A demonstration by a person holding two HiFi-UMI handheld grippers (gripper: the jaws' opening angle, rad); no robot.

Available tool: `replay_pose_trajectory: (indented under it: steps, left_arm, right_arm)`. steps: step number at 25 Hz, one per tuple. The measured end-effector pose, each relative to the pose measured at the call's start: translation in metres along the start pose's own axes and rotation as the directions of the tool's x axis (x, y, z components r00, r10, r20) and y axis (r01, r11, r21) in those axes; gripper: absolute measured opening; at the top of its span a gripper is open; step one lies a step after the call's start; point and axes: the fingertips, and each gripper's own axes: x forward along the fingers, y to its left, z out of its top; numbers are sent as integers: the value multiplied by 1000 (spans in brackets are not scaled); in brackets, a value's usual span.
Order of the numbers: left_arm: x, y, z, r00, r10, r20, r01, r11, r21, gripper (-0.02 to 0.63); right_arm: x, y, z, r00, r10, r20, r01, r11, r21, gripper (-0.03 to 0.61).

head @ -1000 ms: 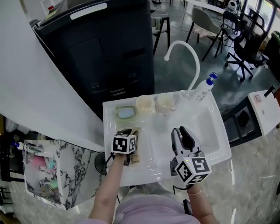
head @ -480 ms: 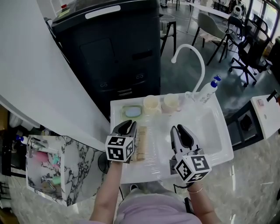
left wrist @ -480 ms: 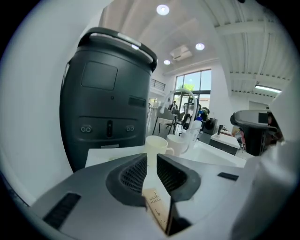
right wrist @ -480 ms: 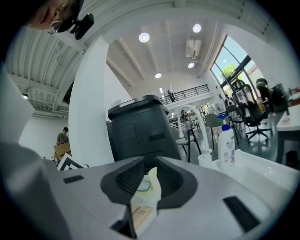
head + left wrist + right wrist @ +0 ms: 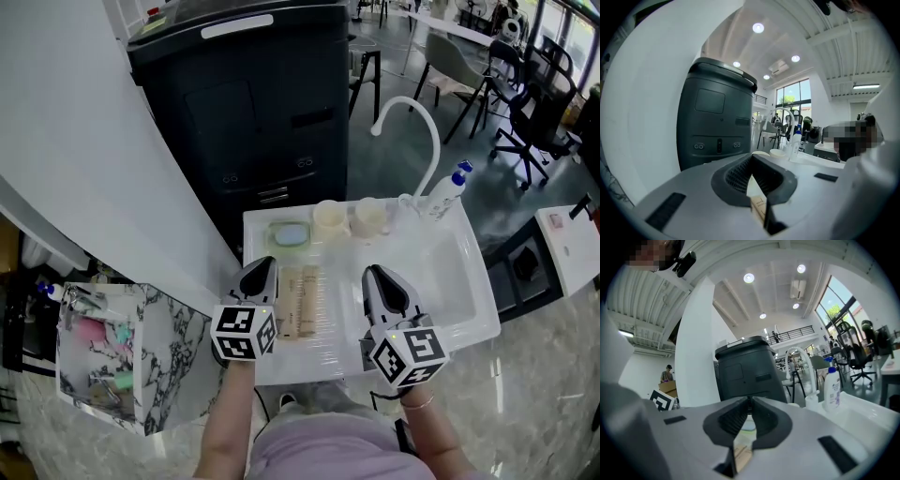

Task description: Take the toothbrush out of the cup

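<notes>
On the white bench (image 5: pixel 339 330), between your two claws, what looks like the tan toothbrush (image 5: pixel 302 302) lies flat, out of the two cups (image 5: pixel 329 217) standing at the far edge. Your left claw (image 5: pixel 262 265) hangs just left of it, clenched on nothing. Your right claw (image 5: pixel 374 273), just right of it, is closing, tips all but met, nothing between them.

We seem to be in an open-plan office or demo hall rather than a home. The white sink (image 5: pixel 445 272) stands free on a polished floor (image 5: pixel 497 192), with wheeled office chairs (image 5: pixel 530 103) beyond it and a tall dark cabinet (image 5: pixel 253 103) just behind it. Above it is a high ceiling with recessed lights (image 5: pixel 749 277), a balcony railing (image 5: pixel 794 333) and tall windows (image 5: pixel 834 305).
</notes>
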Motion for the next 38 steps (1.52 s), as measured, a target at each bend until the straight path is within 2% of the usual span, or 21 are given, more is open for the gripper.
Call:
replay_pose_trajectory:
  steps: [3,16,29,38]
  left_arm:
    - [-13,3,3,1000,9,25,-9,1000,-11,2]
    - [-54,13,14,995,24,92,-25,1000,1,2]
    - [-64,20,11,995,18,97,-17,1000,-8,2]
    - [-56,18,9,997,18,78,-19,1000,2,2]
  right_arm:
    - [-2,7,0,1000,8,-2,-8,1000,-13,5]
    - [-11,39,-3,998,64,3,-64,998,-26,3]
    - [-13,45,-8,999,47,-24,-48,997,-62,3]
    - [-9,39,-13,998,58,-37,-59,997,-39,3]
